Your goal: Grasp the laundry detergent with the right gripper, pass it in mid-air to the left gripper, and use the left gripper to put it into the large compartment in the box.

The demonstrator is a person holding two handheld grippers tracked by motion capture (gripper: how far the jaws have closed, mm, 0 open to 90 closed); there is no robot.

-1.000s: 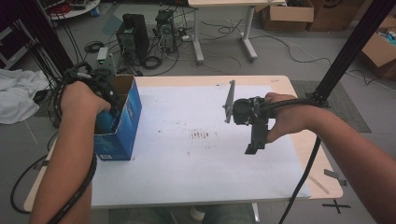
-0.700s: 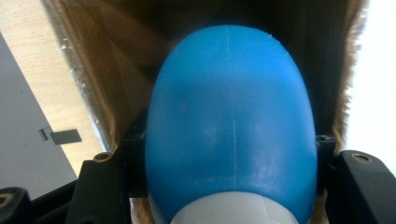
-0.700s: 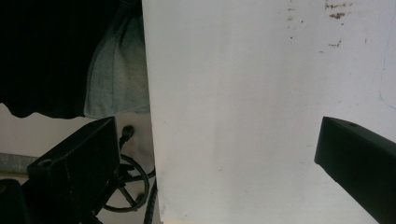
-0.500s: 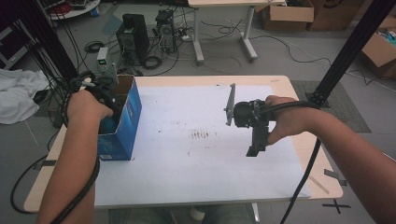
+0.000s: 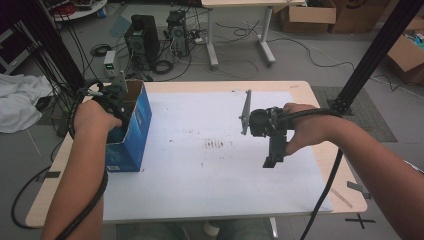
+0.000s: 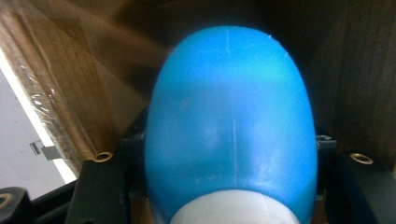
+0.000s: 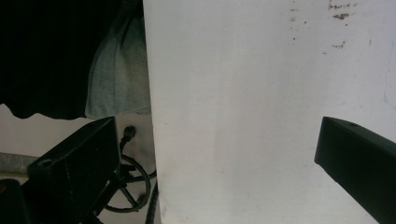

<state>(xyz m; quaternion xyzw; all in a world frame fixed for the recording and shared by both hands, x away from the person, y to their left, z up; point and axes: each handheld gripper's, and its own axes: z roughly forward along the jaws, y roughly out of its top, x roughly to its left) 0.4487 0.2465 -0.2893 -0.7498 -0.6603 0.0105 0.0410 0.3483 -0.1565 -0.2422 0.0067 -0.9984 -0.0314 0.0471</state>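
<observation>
Here the left gripper [image 5: 116,102] is down inside the open top of a blue cardboard box [image 5: 131,135], which stands at the left edge of the white sheet [image 5: 210,175] covering the wooden table [image 5: 320,95]. In the left gripper view a smooth blue egg-shaped thing [image 6: 229,126] with a white base sits between the two black jaws, which stand close against its sides and hold it, with the brown inner walls of the box rising behind and beside it. The left hand [image 5: 95,117] covers most of that gripper in the high view, and its cable [image 5: 90,200] trails down along the forearm. The right gripper [image 5: 272,152] hovers over the right half of the sheet, well apart from the box, pointing back toward the person's side of the table, with its grey plate [image 5: 245,112] standing on edge at its far side. In the right gripper view its jaws are spread wide with nothing between them, above bare white sheet and the sheet's near edge, past which grey cloth [image 7: 116,70] and a dark wheeled base [image 7: 130,186] show below the table. A patch of small brown specks [image 5: 215,145] marks the sheet near the middle, between the box and the right gripper.
</observation>
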